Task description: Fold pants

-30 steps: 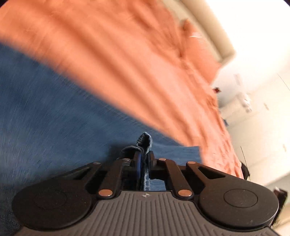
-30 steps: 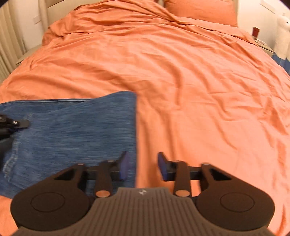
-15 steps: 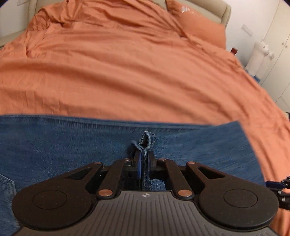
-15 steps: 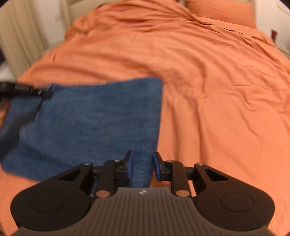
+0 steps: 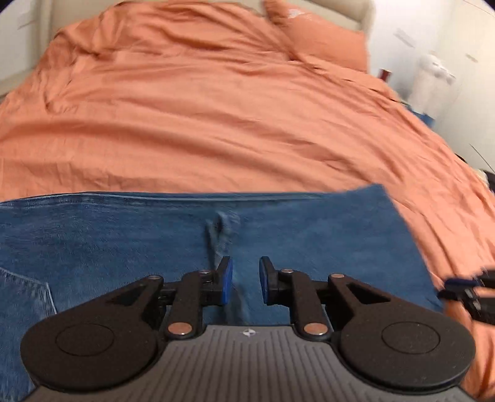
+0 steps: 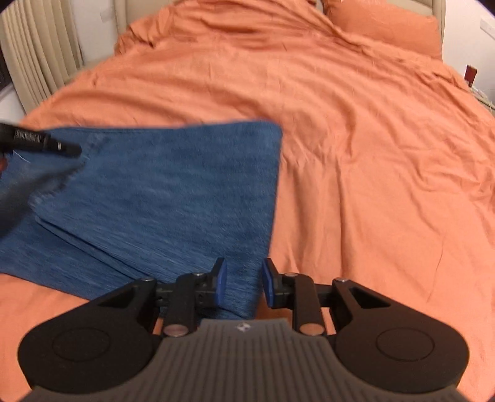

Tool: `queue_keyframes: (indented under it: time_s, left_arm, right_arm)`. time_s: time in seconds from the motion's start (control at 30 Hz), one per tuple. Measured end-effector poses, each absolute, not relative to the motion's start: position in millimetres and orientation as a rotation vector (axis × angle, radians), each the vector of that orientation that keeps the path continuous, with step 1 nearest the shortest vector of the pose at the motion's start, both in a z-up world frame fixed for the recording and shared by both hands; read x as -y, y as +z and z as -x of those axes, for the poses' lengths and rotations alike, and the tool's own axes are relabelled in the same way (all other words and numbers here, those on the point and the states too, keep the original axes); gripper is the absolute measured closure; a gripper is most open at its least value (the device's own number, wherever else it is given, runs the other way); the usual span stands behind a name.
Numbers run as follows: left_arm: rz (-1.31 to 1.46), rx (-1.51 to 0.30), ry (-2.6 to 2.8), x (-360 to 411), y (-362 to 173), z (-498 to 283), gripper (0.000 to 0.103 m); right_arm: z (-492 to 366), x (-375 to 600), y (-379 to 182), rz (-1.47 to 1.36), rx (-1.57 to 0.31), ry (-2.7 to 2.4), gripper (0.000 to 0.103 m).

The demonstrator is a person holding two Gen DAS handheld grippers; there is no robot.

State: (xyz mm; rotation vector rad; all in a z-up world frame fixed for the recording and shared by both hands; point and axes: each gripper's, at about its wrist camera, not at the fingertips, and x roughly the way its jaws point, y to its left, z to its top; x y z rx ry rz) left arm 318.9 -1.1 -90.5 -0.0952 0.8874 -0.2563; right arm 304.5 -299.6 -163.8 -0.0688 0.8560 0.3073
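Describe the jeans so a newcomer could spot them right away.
An orange duvet covers the whole bed. At its near edge, in front of both grippers, lie the jeans, folded flat into a blue denim slab. They are the only blue item on the orange bedding.

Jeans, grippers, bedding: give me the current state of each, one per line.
jeans: folded, lying flat on the duvet, a small bunched ridge where they were pinched.
left gripper: jaws have just been opening, open, denim released below.
right gripper: open, over the jeans' near corner, gripping nothing.
duvet: spread out, wrinkled.
pillow: at the bed's head.
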Motion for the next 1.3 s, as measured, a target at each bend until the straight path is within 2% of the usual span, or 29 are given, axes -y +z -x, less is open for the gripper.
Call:
queue_keyframes:
  time_s: [0.13, 0.37, 0.77, 0.83, 0.9, 1.07, 1.17, 1.2, 1.3]
  left_arm:
    - [0.032, -0.893, -0.289, 20, -91, -287, 0.084]
    - [-0.018, -1.013, -0.228, 26, -132, -285, 0.097]
    - [-0.006, -1.048, -0.245, 26, -127, -290, 0.097]
    - [0.033, -1.041, -0.255, 18, -116, -287, 0.090]
    - [0.039, -1.024, -0.256, 6, -101, -281, 0.074]
    - [-0.040, -0.976, -0.217, -36, -67, -268, 0.066]
    - [-0.064, -0.968, -0.166, -72, -55, -262, 0.062]
    - [-0.066, -0.970, -0.154, -85, -52, -260, 0.061]
    - [-0.094, -0.974, -0.111, -123, -45, -255, 0.052]
  right_arm:
    - [-292, 285, -162, 0.095, -0.813, 0.336, 0.084]
    - [-302, 278, -191, 0.087, -0.912, 0.319, 0.086]
    - [-316, 265, -196, 0.186, -0.979, 0.330, 0.086]
    - [-317, 263, -191, 0.209, -0.995, 0.324, 0.086]
    - [-318, 260, -184, 0.238, -1.004, 0.323, 0.086]
    - [-312, 249, -154, 0.306, -0.947, 0.402, 0.084]
    - [-309, 237, -143, 0.355, -0.882, 0.434, 0.077]
    - [-309, 232, -141, 0.376, -0.876, 0.452, 0.068]
    - [-313, 214, -140, 0.435, -0.880, 0.465, 0.066]
